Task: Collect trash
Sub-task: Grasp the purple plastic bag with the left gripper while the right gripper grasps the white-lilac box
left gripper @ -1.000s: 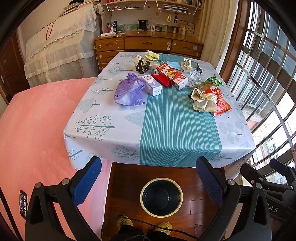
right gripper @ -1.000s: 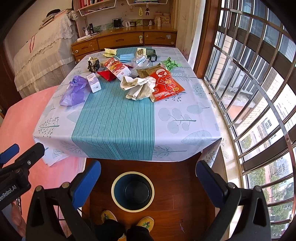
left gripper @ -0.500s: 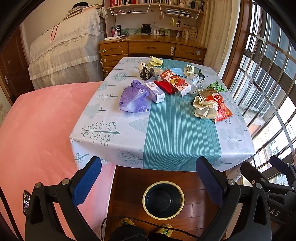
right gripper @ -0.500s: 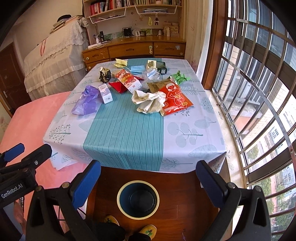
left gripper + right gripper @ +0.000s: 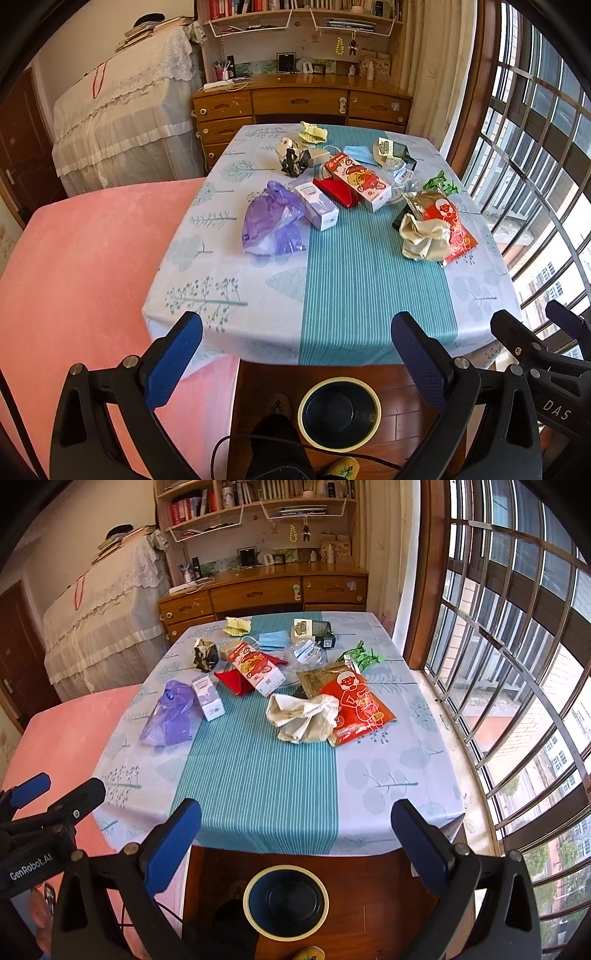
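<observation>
Trash lying mid-counter point(image 5: 369, 295), beyond the bin point(image 5: 339, 412). Both grippers point(image 5: 295, 354) point(image 5: 295, 834) hovering short of it, jaws apart, empty. Purple bag point(image 5: 271, 221) sitting nearer left gripper; crumpled paper point(image 5: 304, 718) nearer right.

A wooden dresser point(image 5: 303, 101) stands beyond the bench's far edge, bookshelves point(image 5: 255, 502) above it; a pink bed point(image 5: 81, 266) lies alongside the left edge.

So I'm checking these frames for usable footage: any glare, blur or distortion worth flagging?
Left wrist view: heavy fisheye bend on the window bars, blown-out daylight at right, table sharp. Right wrist view: the same barrel curve, bright window, a glossy sheen on the dresser top, no motion blur.
</observation>
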Available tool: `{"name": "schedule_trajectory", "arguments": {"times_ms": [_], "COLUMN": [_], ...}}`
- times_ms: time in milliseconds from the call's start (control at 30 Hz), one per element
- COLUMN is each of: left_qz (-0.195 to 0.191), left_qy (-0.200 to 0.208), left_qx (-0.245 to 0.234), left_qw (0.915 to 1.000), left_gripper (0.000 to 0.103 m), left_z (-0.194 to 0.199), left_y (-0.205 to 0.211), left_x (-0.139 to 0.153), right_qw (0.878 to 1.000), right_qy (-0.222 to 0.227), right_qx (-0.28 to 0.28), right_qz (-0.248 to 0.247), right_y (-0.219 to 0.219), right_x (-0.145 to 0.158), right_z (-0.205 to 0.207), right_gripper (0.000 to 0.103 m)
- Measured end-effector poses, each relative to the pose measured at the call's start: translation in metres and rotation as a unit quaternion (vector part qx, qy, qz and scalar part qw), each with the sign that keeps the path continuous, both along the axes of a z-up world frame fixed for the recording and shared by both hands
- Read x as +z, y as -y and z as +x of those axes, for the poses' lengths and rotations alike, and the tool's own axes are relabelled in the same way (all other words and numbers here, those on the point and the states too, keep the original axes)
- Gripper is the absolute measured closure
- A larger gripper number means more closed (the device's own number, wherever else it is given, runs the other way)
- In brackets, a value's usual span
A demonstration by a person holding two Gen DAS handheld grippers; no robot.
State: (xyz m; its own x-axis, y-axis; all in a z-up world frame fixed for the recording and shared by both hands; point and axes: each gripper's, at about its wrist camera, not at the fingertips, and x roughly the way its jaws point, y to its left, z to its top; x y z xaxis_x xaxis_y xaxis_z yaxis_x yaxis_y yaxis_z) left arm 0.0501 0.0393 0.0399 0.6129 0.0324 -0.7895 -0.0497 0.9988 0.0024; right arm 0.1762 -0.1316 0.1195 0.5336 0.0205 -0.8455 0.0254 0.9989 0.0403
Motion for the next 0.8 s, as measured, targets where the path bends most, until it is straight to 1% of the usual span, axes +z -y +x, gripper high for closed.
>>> {"name": "schedule_trajectory", "arguments": {"times_ms": [133, 267, 333, 400, 467, 500, 533, 700, 767, 800], "left_qz": [0.006, 0.0, -0.008, -0.028, -0.051, -0.06, -0.068, -0.094, -0.097, -0.091], "left_qy": [-0.015, -0.034, -0.054, -0.085, -0.111, -0.122, -0.129, -0.163, -0.178, -0.187], "left_qx": [-0.013, -0.021, -0.027, -0.033, -0.034, -0.034, -0.034, -0.021, -0.017, -0.016], "left_qw": [0.9998, 0.9992, 0.9981, 0.9955, 0.9919, 0.9902, 0.9888, 0.9819, 0.9791, 0.978], "left_gripper": [0.002, 0.002, 0.002, 0.002, 0.002, 0.002, 0.002, 0.002, 0.002, 0.002], "left_z": [0.038, 0.084, 0.106, 0.131, 0.153, 0.164, 0.173, 0.225, 0.243, 0.252], "left_y": [-0.012, -0.032, -0.041, -0.052, -0.061, -0.065, -0.068, -0.078, -0.08, -0.081], "left_x": [-0.003, -0.01, -0.018, -0.031, -0.043, -0.049, -0.054, -0.081, -0.093, -0.101], "right_qw": [1.0, 0.999, 0.999, 0.998, 0.997, 0.997, 0.996, 0.991, 0.99, 0.99], "right_qy": [-0.016, -0.024, -0.029, -0.041, -0.06, -0.073, -0.082, -0.115, -0.124, -0.128], "right_qx": [-0.021, -0.031, -0.035, -0.037, -0.038, -0.038, -0.04, -0.05, -0.048, -0.045], "right_qz": [0.006, 0.008, 0.004, 0.001, -0.001, 0.004, 0.007, 0.036, 0.046, 0.049], "right_y": [-0.01, -0.023, -0.031, -0.037, -0.043, -0.045, -0.046, -0.052, -0.058, -0.06], "right_x": [-0.009, -0.017, -0.025, -0.034, -0.045, -0.053, -0.058, -0.078, -0.084, -0.086], "right_z": [0.028, 0.051, 0.061, 0.071, 0.083, 0.09, 0.095, 0.114, 0.122, 0.126], "right_gripper": [0.0, 0.0, 0.0, 0.001, 0.009, 0.016, 0.019, 0.021, 0.022, 0.022]}}
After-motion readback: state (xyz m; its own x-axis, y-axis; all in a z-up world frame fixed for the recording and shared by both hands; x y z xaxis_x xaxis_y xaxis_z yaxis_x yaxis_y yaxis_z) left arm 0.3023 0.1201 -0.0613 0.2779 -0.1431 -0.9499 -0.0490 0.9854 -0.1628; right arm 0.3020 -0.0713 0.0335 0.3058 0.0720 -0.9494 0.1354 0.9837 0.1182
